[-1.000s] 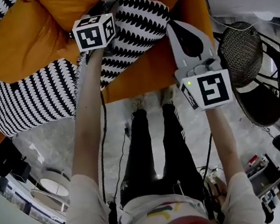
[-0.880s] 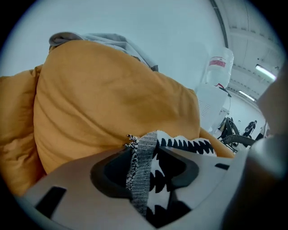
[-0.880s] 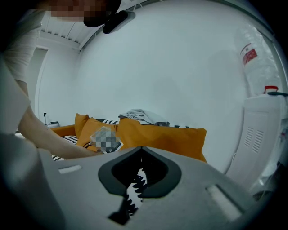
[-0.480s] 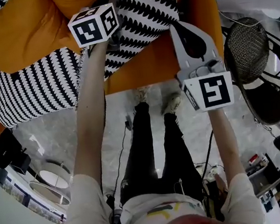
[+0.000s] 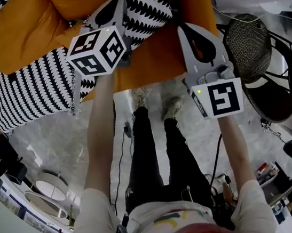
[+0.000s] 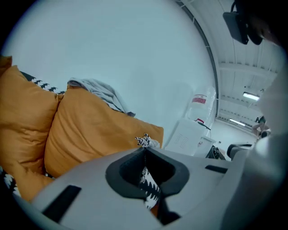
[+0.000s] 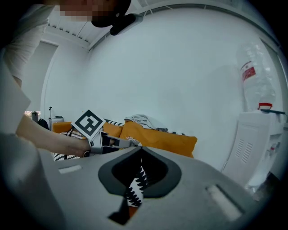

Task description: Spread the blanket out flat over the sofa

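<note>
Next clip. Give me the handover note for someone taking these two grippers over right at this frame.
Left claw: shut on a fold of the blanket.
Right claw: shut on the same blanket's fabric.
Blanket: bunched up on the orange sofa, not flat.
Done: both grips taken.
Left: probably pull the claws apart, open the blanket, lay it flat over the sofa.

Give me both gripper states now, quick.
Left gripper: closed on the blanket.
Right gripper: closed on the blanket too.
</note>
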`<state>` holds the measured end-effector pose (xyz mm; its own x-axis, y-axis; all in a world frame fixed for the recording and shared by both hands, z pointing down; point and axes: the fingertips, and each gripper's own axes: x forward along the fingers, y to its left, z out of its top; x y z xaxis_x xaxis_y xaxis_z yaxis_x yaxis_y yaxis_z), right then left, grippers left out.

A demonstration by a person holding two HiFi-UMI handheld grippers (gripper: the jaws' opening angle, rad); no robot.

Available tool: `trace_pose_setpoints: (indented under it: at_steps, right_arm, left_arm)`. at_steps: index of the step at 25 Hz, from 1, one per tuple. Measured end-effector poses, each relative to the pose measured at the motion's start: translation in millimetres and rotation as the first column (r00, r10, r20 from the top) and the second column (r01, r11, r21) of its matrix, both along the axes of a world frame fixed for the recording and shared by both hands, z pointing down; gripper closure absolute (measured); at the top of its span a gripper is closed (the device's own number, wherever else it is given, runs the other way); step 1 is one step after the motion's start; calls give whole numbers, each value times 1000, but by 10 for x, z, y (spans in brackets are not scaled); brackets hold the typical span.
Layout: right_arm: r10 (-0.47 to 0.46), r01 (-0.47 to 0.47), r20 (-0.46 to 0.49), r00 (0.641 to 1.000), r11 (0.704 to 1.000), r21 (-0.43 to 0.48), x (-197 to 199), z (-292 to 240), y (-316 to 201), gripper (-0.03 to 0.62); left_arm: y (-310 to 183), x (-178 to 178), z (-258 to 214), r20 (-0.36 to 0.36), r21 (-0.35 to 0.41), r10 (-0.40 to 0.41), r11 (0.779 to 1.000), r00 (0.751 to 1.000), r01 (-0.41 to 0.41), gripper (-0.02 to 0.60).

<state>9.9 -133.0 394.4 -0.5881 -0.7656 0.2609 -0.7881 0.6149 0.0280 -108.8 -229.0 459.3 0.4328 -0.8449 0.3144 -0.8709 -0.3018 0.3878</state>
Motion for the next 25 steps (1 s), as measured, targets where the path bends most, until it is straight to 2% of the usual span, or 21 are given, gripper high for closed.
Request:
trace_pose_setpoints:
  at_steps: [3,11,18,25]
  right_arm:
    - [-9,10,-8,1000,1000,16,137,-88,169,591]
    - [-78,79,-15,997,995,56,342,-268,613,591]
    - [-79,79,-3,997,995,61,658,-271,860,591]
    - [-47,47,0,999,997,68,1057,-215,985,591]
  left_arm:
    - [252,153,-235,8,52,-2,999,1000,2,561]
    - [1065,584,-646,3,112,6,994,1000,-6,563]
    - [1503,1061,-606,24,128,8,992,1000,-11,563]
    - [1873,1629,-458,41,101,88,991,995,-92,563]
